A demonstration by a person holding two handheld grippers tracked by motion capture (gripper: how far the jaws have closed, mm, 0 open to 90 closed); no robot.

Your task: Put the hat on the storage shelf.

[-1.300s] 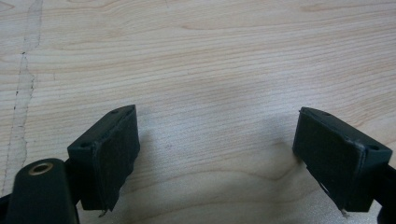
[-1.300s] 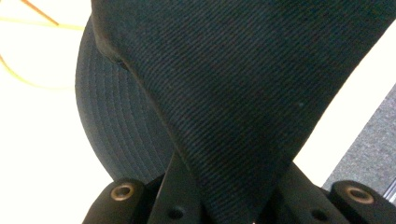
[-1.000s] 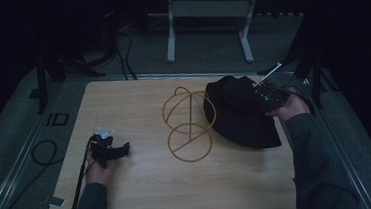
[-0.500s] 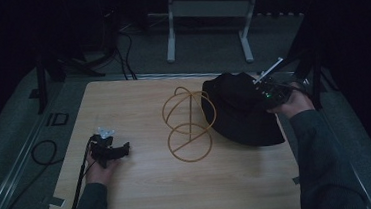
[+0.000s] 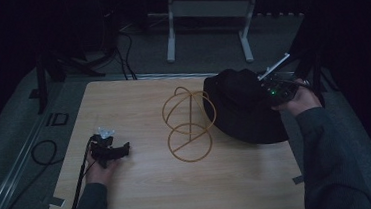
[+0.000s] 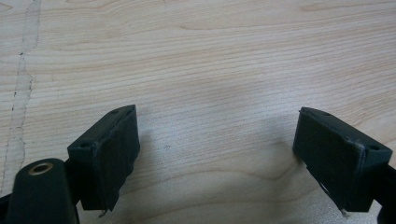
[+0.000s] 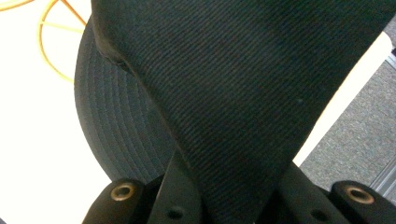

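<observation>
Dim room, light wood table [image 5: 145, 198] mid-frame: left gripper [image 5: 118, 151] gaping wide and empty lower left, right gripper [image 5: 265, 89] pinching the black bucket hat [image 5: 241, 107] right.

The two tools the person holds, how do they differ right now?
The left tool has its jaws spread wide with nothing between them, low over bare table; the right tool is clamped on the black hat's fabric. The left sits near the table's left side, the right at its right edge. Both have black jaws and are hand-held.
</observation>
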